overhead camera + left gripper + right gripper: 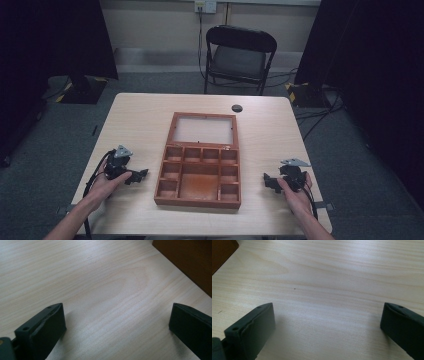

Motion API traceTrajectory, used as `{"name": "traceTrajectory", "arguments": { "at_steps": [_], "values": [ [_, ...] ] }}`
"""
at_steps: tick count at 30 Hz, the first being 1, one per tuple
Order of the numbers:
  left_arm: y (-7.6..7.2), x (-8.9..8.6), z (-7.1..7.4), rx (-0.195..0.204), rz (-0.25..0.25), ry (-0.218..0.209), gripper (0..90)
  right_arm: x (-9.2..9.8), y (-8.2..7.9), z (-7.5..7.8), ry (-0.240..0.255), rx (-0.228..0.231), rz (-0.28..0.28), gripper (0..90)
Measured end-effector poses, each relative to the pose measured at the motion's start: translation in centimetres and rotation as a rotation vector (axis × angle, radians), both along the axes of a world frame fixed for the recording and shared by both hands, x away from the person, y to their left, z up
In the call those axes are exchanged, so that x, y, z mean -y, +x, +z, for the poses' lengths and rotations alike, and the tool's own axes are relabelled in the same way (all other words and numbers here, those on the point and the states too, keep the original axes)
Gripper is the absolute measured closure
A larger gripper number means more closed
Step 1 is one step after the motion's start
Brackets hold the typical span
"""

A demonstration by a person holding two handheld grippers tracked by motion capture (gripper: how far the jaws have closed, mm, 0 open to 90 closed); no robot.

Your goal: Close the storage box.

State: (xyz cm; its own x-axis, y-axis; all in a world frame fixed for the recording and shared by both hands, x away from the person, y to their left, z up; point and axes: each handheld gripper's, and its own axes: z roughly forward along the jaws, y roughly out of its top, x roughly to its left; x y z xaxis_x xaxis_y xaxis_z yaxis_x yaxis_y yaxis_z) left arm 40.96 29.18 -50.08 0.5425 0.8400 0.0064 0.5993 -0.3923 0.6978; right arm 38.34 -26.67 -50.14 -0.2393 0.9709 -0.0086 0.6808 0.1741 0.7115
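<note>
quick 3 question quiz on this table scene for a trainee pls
1. True or false: the lid of the wooden box lies open, away from the person.
2. Which tongs hold something? A) left tongs B) right tongs C) neither
3. What stands on the floor beyond the table?

Key
1. True: the glass-paned lid lies flat behind the compartments.
2. C: both sets stand open over bare wood, one on each side of the box.
3. A black folding chair.

Black folding chair (241,55) beyond the pale wooden table (140,125), wall socket (205,6) above.
</note>
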Motion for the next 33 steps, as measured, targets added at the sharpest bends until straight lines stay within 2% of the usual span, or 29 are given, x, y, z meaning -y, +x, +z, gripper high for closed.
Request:
{"name": "traceTrajectory", "arguments": {
  "at_steps": [3, 6, 8, 10, 12, 13, 14, 16, 17, 18, 19, 20, 22, 24, 26, 27, 28, 29, 31, 33],
  "values": [
    [0.0, 0.0, 0.2, 0.004, 0.000, -0.003, 5.3, 0.0, 0.0, 0.0, 0.000, -0.001, 0.000, 0.0],
    [0.0, 0.0, 0.4, 0.011, 0.008, -0.004, 16.4, -0.2, 0.0, 0.0, 0.000, -0.001, 0.017, 0.0],
    [0.0, 0.0, 0.4, 0.008, 0.007, 0.000, 16.2, -0.3, 0.0, 0.0, 0.000, 0.000, 0.014, 0.0],
    [-0.1, 0.0, 0.6, 0.006, 0.012, -0.014, 16.7, -0.5, 0.1, 0.1, 0.002, -0.012, 0.013, 0.0],
    [0.0, 0.0, 0.8, 0.008, 0.013, -0.029, 17.3, -0.6, 0.2, 0.3, -0.003, -0.018, 0.021, 5.3],
    [0.0, 0.1, 1.0, 0.014, 0.019, -0.048, 17.4, -0.5, 0.1, 0.5, 0.001, -0.014, 0.025, 14.3],
    [0.0, 0.1, 1.3, 0.017, 0.013, -0.040, 17.3, -0.5, 0.1, 0.7, 0.009, -0.003, 0.026, 21.5],
    [0.1, 0.5, 1.8, 0.027, 0.017, 0.015, 17.4, -0.3, 0.2, 0.8, 0.047, -0.013, 0.026, 10.2],
    [0.3, 0.5, 2.0, 0.032, 0.013, 0.015, 17.7, -0.3, 0.3, 0.9, 0.060, -0.020, 0.032, 11.8],
    [0.4, 0.5, 2.1, 0.029, 0.016, -0.013, 17.9, -0.4, 0.5, 1.1, 0.063, -0.016, 0.028, 18.6],
    [0.5, 0.7, 2.2, 0.021, 0.014, -0.028, 17.9, -0.5, 0.6, 1.3, 0.081, -0.009, 0.034, 18.4],
    [0.6, 0.7, 2.4, 0.015, 0.006, -0.030, 17.9, -0.6, 0.8, 1.5, 0.092, 0.002, 0.043, 12.8],
    [0.5, 1.0, 2.9, 0.032, 0.016, -0.067, 17.9, -1.0, 1.2, 1.8, 0.078, 0.020, 0.042, 16.6],
    [0.4, 1.2, 3.5, 0.042, 0.020, -0.100, 17.9, -1.2, 1.7, 2.1, 0.107, 0.018, 0.069, 14.6],
    [0.5, 1.5, 4.3, 0.041, -0.008, -0.107, 17.9, -1.4, 2.1, 2.7, 0.147, 0.024, 0.066, 16.2],
    [0.5, 1.7, 4.8, 0.056, -0.014, -0.116, 17.9, -1.6, 2.4, 3.0, 0.157, 0.029, 0.075, 15.5],
    [0.5, 1.8, 5.1, 0.088, 0.003, -0.131, 17.9, -1.8, 2.5, 3.3, 0.162, 0.039, 0.084, 15.8],
    [0.5, 1.9, 5.3, 0.099, 0.009, -0.141, 17.9, -2.1, 2.6, 3.6, 0.154, 0.049, 0.088, 15.8],
    [1.0, 2.1, 5.7, 0.074, -0.021, -0.128, 17.4, -2.6, 2.9, 4.1, 0.149, 0.064, 0.110, 16.3],
    [1.2, 2.2, 5.8, 0.077, -0.021, -0.129, 17.2, -3.2, 3.1, 4.4, 0.140, 0.076, 0.127, 16.5]
  ]
}}
